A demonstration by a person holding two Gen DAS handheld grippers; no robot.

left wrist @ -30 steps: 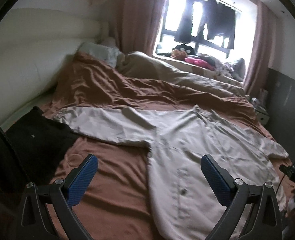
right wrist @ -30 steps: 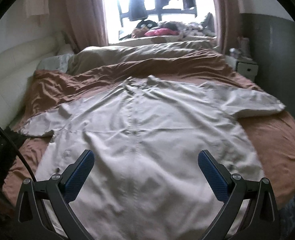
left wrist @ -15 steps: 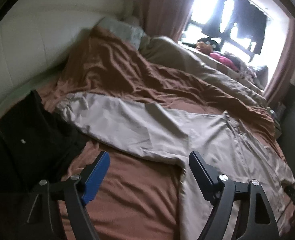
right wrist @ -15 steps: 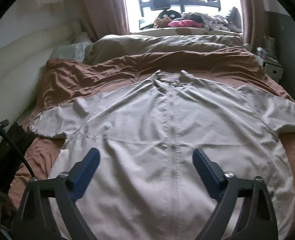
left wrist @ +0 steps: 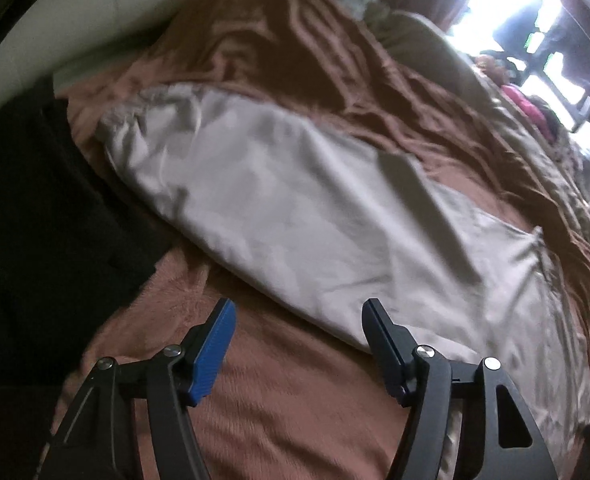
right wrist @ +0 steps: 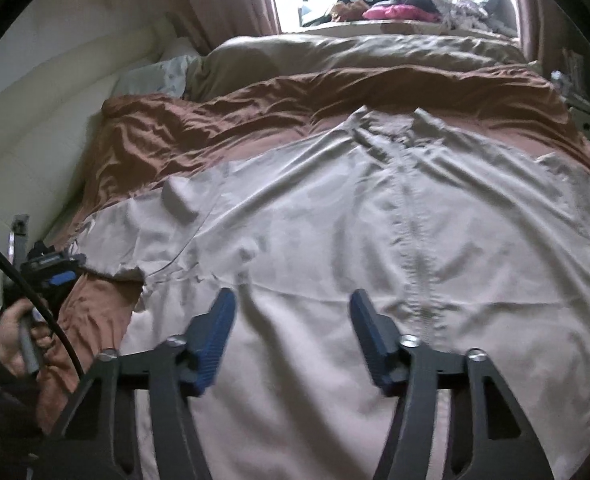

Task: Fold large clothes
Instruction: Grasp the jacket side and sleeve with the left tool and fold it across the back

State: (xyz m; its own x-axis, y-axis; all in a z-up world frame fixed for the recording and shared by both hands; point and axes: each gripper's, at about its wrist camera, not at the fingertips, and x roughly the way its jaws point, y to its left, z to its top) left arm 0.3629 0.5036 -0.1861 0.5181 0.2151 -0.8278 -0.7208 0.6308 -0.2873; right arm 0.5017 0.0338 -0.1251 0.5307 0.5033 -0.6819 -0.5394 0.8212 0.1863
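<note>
A large pale grey shirt [right wrist: 375, 240] lies flat, front up, on a brown bedspread [right wrist: 183, 128], collar toward the window. Its left sleeve [left wrist: 279, 208] stretches toward the headboard side. My left gripper [left wrist: 297, 308] hovers just short of that sleeve's lower edge; its jaws are closing with nothing between them but bedspread. My right gripper [right wrist: 291, 300] hangs over the shirt's body near the left armpit; its jaws are closing too, and no cloth is pinched. A hand [right wrist: 15, 328] with the left gripper's body shows at the right wrist view's left edge.
A black garment [left wrist: 47, 216] lies left of the sleeve. A beige duvet [right wrist: 355, 56] and a pillow [right wrist: 155, 76] lie farther up the bed. A padded cream headboard [right wrist: 35, 120] runs along the left. Clothes pile on the window sill [right wrist: 395, 8].
Both grippers have come down closer to the bed and their jaws have narrowed. The left one swung left toward the sleeve; the right one moved toward the shirt's left side.
</note>
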